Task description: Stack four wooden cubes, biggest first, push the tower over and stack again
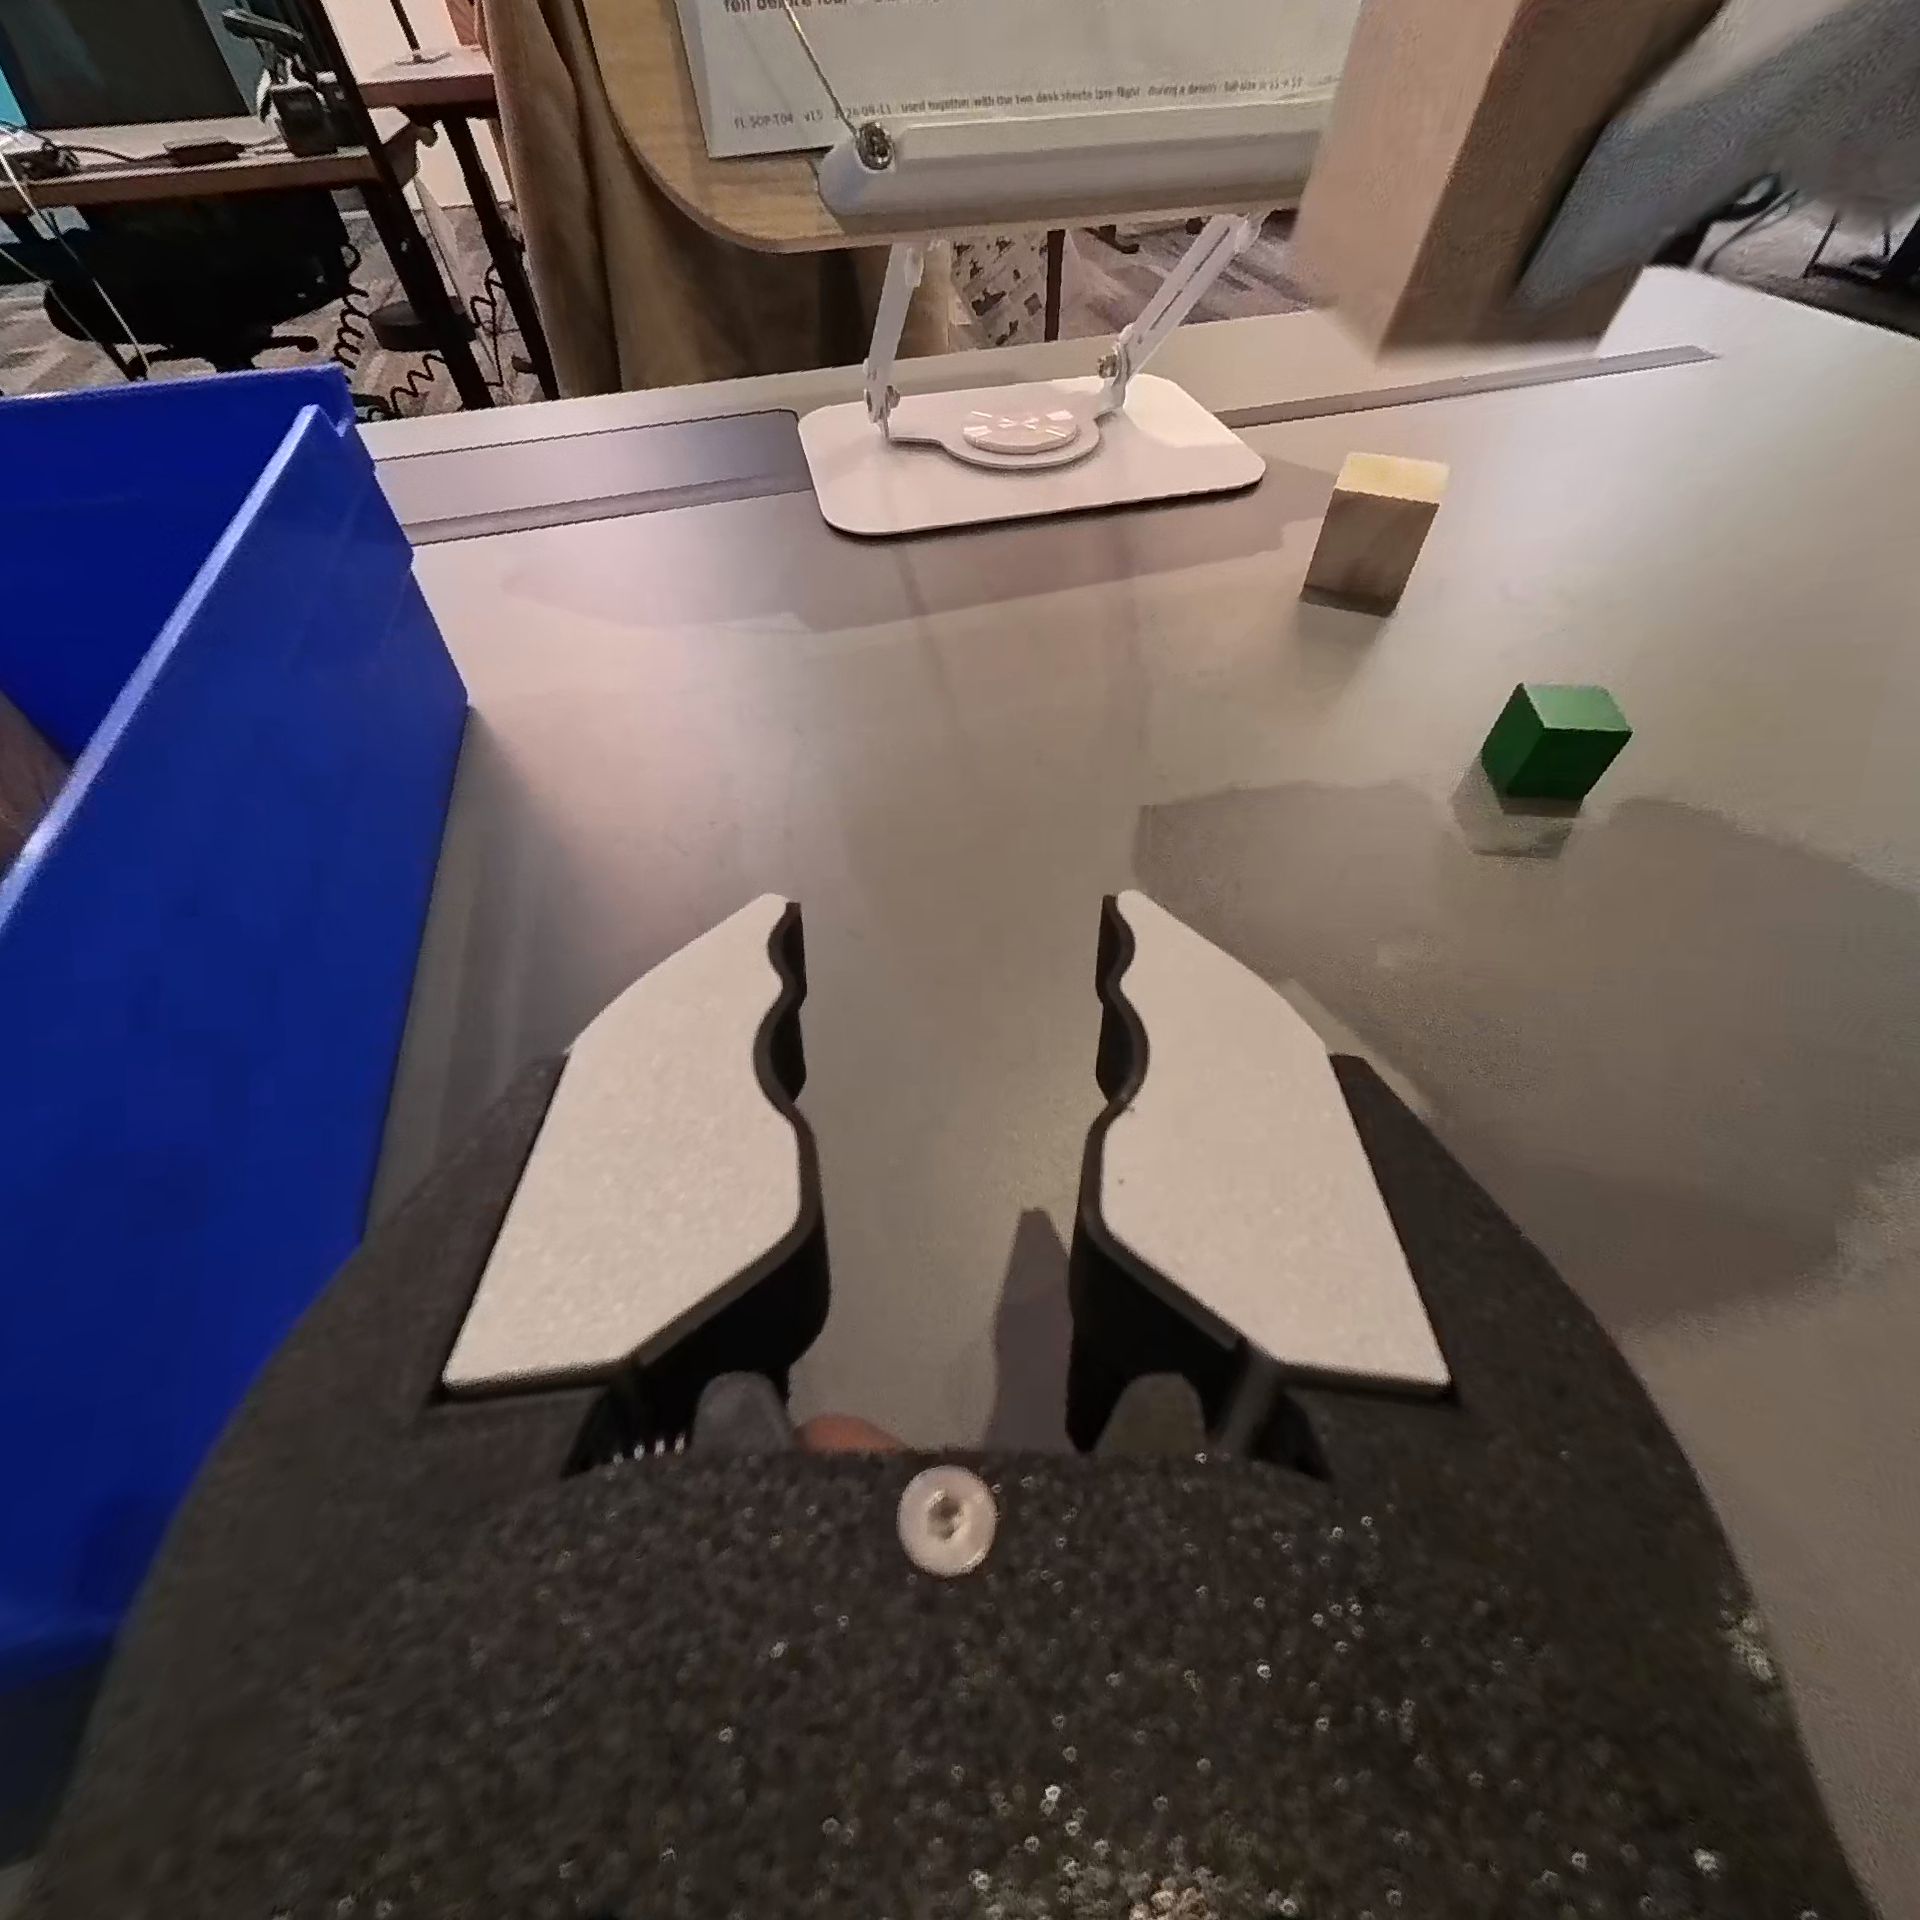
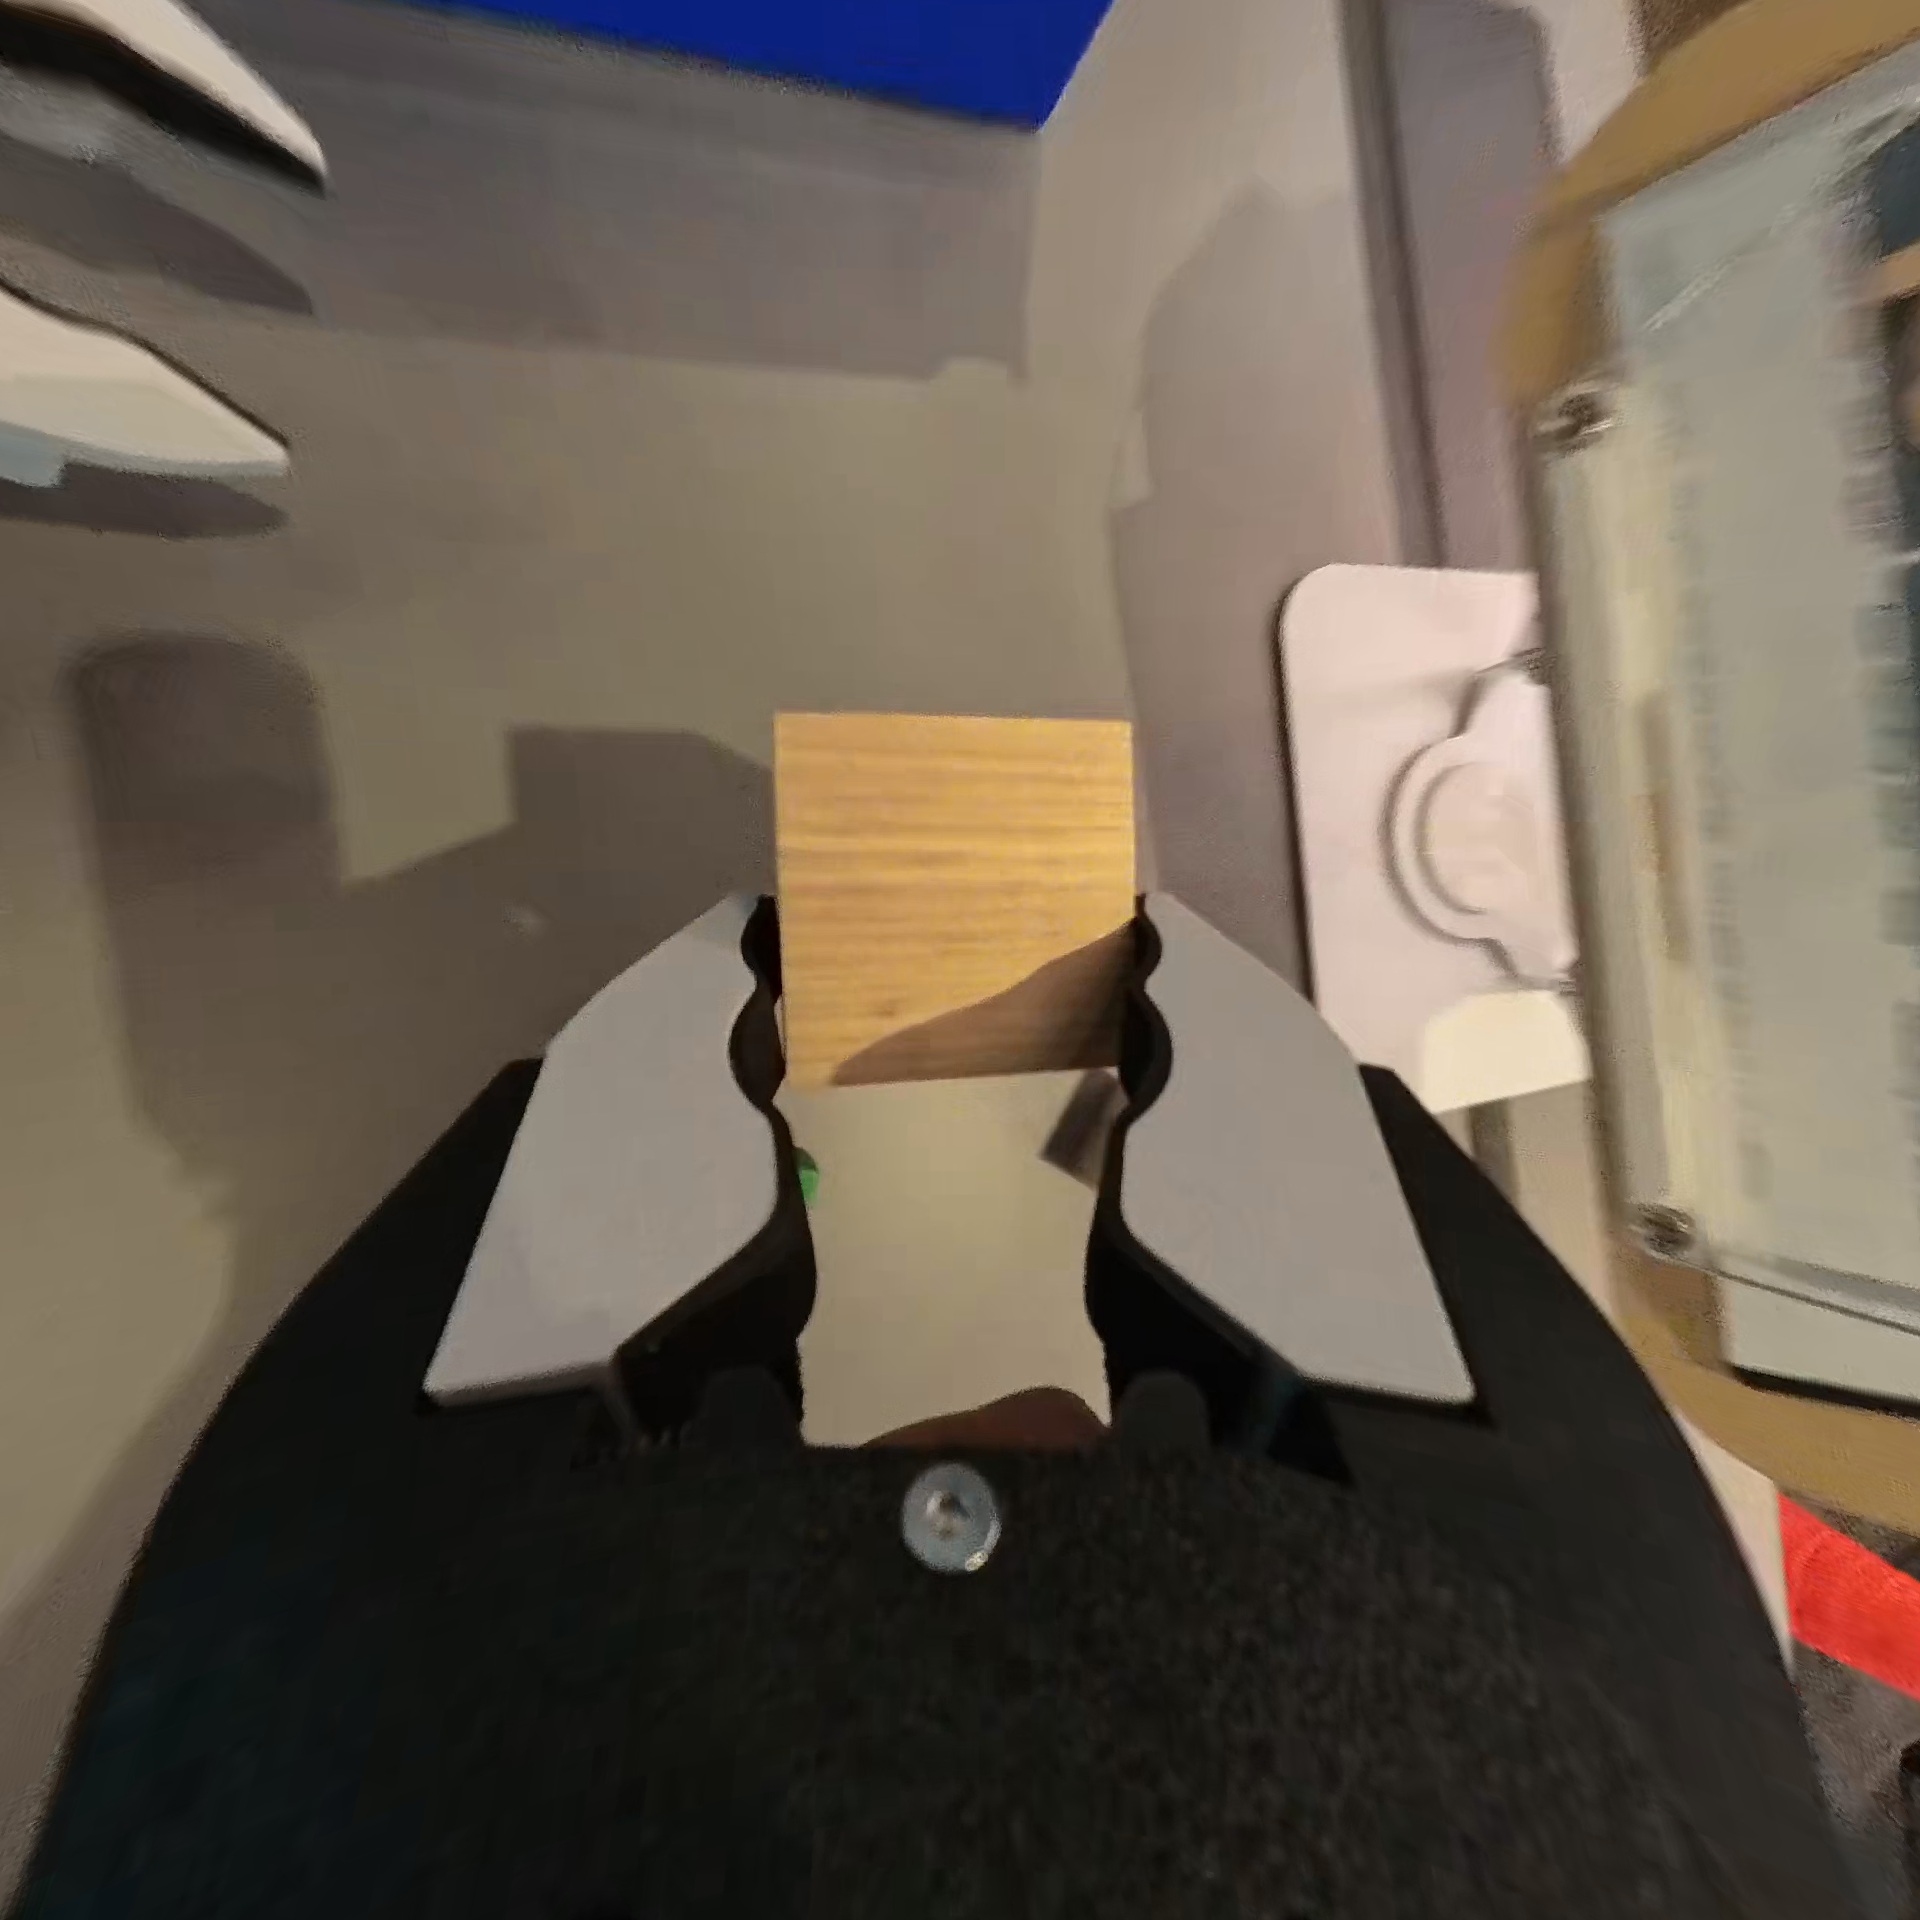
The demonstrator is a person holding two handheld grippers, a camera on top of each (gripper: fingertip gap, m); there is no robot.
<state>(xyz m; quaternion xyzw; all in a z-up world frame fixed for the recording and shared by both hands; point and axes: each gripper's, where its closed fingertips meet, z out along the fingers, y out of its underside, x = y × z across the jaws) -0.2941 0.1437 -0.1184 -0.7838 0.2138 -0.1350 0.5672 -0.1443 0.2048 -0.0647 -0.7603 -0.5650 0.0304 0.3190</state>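
Observation:
My right gripper (image 2: 953, 914) is shut on a large plain wooden cube (image 2: 951, 810) and holds it above the grey table. In the left wrist view this cube (image 1: 1455, 166) hangs blurred at the top right. My left gripper (image 1: 951, 909) is open and empty, low over the table beside the blue bin. A smaller plain wooden cube (image 1: 1371, 540) and a small green cube (image 1: 1553, 740) sit apart on the table at the right. A sliver of the green cube (image 2: 805, 1179) shows under my right gripper's left finger.
A blue bin (image 1: 208, 831) stands along the table's left side. A white stand base (image 1: 1039, 468) holding a board with a sheet sits at the far edge. It also shows in the right wrist view (image 2: 1403, 831). Desks and chairs stand beyond the table.

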